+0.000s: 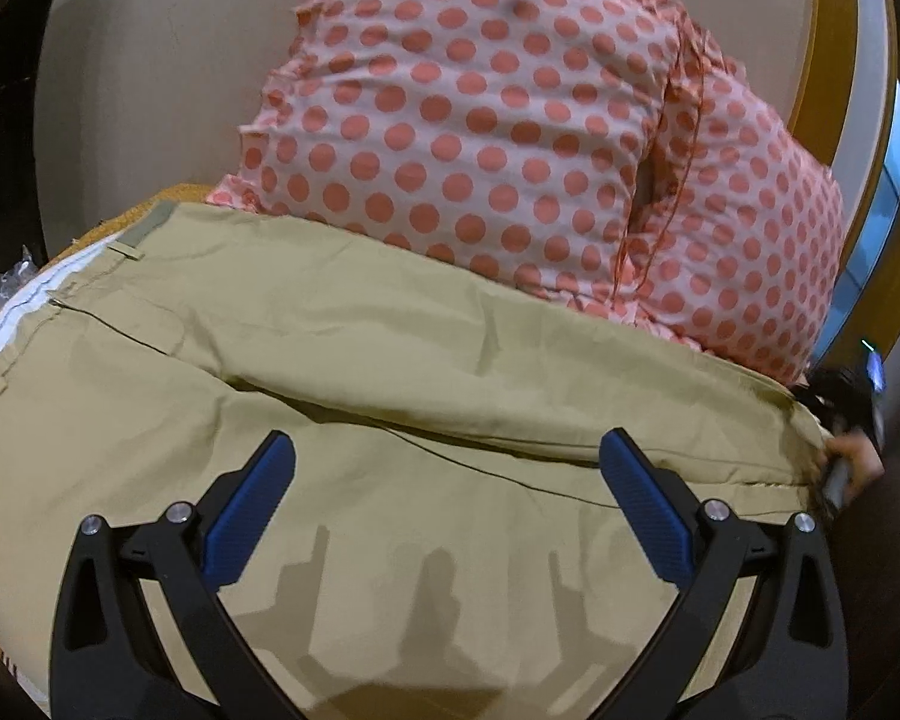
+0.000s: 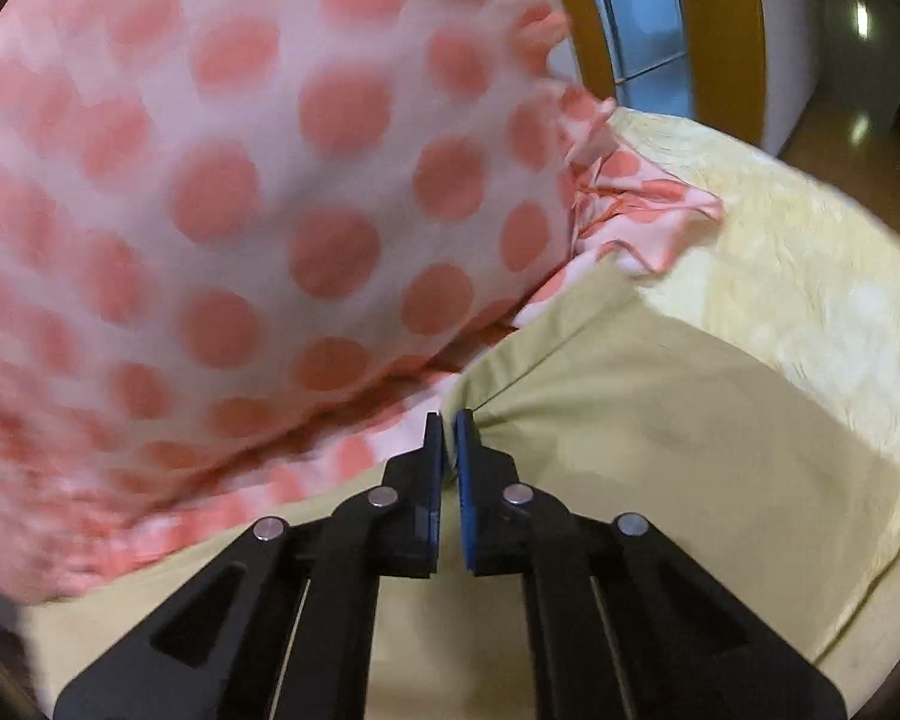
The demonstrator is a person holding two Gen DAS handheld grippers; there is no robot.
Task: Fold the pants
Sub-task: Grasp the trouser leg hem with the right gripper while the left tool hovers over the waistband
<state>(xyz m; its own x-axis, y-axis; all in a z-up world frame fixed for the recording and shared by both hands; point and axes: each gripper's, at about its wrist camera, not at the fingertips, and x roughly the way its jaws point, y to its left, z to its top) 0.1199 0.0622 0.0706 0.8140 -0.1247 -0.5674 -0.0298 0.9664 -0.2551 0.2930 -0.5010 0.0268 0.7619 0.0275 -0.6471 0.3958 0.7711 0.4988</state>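
Note:
Khaki pants (image 1: 390, 324) lie spread across the bed, waistband at the left, legs running to the right. My left gripper (image 1: 447, 456) is open, its blue pads hovering over the near leg, holding nothing. In the right wrist view my right gripper (image 2: 448, 420) is shut on the hem edge of a pant leg (image 2: 660, 420), with the cloth bunched at the fingertips. The right gripper also shows at the far right of the left wrist view (image 1: 840, 468), at the leg end.
A large pink pillow with coral polka dots (image 1: 510, 120) lies right behind the pants and touches them; it also fills the left of the right wrist view (image 2: 210, 210). A pale yellow bedcover (image 2: 780, 252) lies under the pants. A wooden frame (image 1: 834, 30) stands behind.

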